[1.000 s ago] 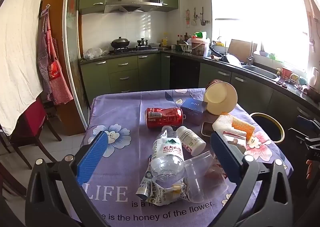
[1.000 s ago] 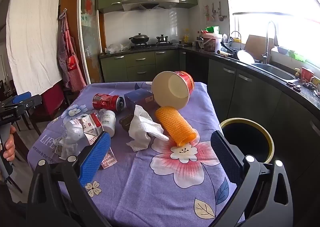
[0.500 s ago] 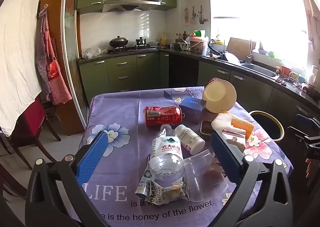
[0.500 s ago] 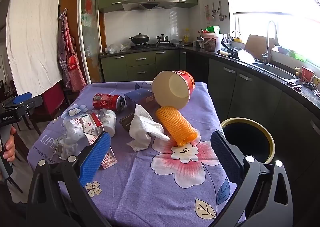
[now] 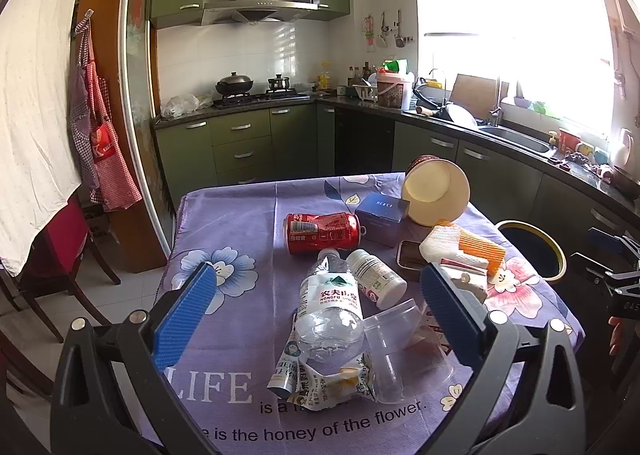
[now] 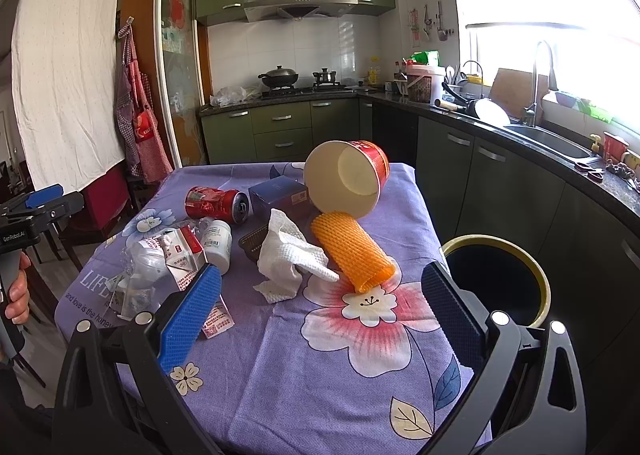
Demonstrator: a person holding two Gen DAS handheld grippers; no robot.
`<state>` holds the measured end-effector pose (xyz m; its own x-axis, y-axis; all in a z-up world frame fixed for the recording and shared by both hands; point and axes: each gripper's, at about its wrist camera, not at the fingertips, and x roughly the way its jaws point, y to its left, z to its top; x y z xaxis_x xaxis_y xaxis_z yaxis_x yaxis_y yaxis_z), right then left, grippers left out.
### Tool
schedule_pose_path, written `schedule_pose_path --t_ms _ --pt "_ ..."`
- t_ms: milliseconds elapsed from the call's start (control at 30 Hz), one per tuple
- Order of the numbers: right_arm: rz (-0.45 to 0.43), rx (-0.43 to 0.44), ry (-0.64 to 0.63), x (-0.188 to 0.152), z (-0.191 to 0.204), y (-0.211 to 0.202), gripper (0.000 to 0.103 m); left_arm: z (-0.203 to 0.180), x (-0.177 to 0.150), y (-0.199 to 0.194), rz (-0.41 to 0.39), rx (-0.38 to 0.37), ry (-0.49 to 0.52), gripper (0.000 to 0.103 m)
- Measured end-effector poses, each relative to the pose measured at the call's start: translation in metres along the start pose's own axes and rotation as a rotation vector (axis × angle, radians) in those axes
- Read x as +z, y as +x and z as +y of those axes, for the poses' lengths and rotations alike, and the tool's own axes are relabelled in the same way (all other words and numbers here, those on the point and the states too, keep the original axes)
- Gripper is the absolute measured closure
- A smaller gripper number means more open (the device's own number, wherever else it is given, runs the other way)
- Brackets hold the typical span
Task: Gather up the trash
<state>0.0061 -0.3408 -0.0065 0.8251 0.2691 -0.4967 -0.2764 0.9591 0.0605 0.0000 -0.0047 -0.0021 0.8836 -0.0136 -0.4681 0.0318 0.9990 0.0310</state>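
From the left wrist view, the left gripper [image 5: 316, 311] hangs with its jaws wide apart and empty over the near end of the desk [image 5: 232, 223], and the clear water bottle [image 5: 332, 307] lies between them with its long axis running away from the camera, cap end far (a crumpled wrapper [image 5: 320, 379] and a clear plastic cup [image 5: 400, 351] touch its near end). From the right wrist view, the right gripper [image 6: 320, 307] is likewise spread and empty, with the orange mesh sleeve [image 6: 352, 251] ahead of it, lying slantwise beside the white paper towel [image 6: 292, 255]. The bin [image 6: 496, 279] stands off the desk's right edge, so I judge the right hand nearer for dropping.
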Motion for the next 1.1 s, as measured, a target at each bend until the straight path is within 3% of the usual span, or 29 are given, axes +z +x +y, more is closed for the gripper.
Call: schedule_pose_path --t_ms 1100 --pt "0.005 0.0 0.0 -0.0002 -0.0007 0.0046 0.004 -0.0019 0.0007 0.0009 0.011 -0.022 0.007 0.006"
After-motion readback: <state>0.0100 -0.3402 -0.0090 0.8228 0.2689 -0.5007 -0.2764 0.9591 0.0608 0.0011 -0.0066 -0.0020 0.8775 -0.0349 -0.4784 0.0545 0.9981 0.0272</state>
